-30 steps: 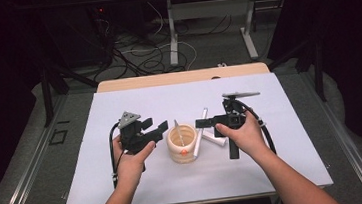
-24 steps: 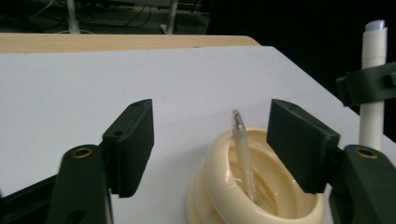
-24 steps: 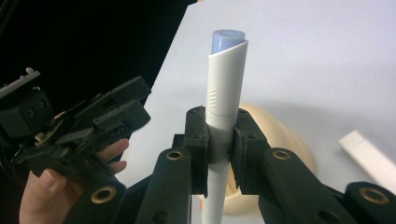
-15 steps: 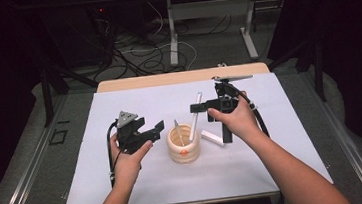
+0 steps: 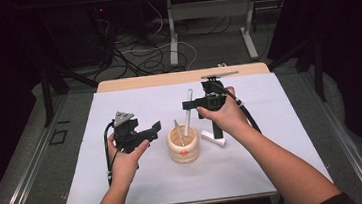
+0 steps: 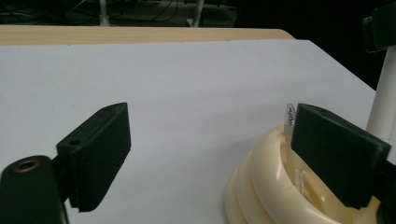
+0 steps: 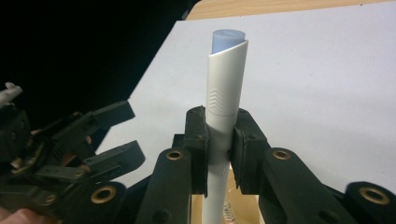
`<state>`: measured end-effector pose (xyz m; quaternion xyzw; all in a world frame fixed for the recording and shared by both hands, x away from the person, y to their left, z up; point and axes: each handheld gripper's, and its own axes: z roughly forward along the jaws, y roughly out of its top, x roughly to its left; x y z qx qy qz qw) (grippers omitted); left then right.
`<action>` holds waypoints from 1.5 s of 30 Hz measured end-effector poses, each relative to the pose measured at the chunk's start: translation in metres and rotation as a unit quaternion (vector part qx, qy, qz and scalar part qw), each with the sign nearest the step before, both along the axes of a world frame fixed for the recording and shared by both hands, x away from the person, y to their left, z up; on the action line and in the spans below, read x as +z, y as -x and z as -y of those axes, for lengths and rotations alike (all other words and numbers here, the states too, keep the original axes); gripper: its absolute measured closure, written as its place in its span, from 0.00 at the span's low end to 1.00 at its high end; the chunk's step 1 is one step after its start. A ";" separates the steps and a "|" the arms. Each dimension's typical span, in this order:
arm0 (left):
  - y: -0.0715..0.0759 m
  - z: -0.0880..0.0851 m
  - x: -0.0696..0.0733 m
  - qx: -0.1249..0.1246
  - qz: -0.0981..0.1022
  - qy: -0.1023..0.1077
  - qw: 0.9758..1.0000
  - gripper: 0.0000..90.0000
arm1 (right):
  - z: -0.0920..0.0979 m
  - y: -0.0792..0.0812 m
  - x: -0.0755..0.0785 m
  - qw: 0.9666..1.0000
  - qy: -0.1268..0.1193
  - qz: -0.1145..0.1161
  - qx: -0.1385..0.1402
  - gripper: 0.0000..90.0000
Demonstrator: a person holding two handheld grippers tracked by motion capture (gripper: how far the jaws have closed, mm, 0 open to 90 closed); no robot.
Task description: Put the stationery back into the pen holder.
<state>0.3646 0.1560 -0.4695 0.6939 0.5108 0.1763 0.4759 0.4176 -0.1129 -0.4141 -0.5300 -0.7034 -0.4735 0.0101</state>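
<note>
A cream ribbed cup [image 5: 183,144] stands mid-table on the white sheet [image 5: 271,123]. My right gripper [image 5: 188,104] is shut on a white pen [image 5: 187,119], which leans nearly upright with its lower end inside the cup. In the right gripper view, the pads [image 7: 196,140] clamp the pen [image 7: 226,74] at mid-length. A thin clear stick [image 5: 178,131] also stands in the cup. My left gripper [image 5: 152,131] sits just left of the cup; its jaws have just been opening and stand wide. The cup's rim [image 6: 261,172] lies by one jaw, and the pads do not press on it.
A short white piece [image 5: 214,140] lies on the sheet just right of the cup, under the right hand. The wooden table edge [image 5: 176,77] runs along the far side. Beyond it are cables and metal legs on the floor.
The right gripper has risen and shifted left toward the far side, bringing the pen more upright over the cup. The left gripper's jaws have spread apart, a little left of the cup.
</note>
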 end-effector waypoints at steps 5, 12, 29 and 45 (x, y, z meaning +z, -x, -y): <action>-0.003 -0.002 -0.003 0.006 -0.006 0.001 1.000 0.03 | -0.006 -0.001 -0.006 1.000 0.026 0.012 0.007 0.87; -0.005 -0.003 -0.007 0.020 -0.017 -0.006 1.000 0.00 | -0.015 0.002 -0.012 0.998 0.052 0.022 0.017 0.87; -0.006 -0.005 -0.011 0.024 -0.023 -0.001 0.999 0.00 | -0.029 0.007 -0.031 0.993 0.103 0.025 0.044 0.87; -0.006 -0.005 -0.013 0.024 -0.024 -0.004 0.999 0.00 | -0.031 0.009 -0.035 0.992 0.105 -0.002 0.065 0.81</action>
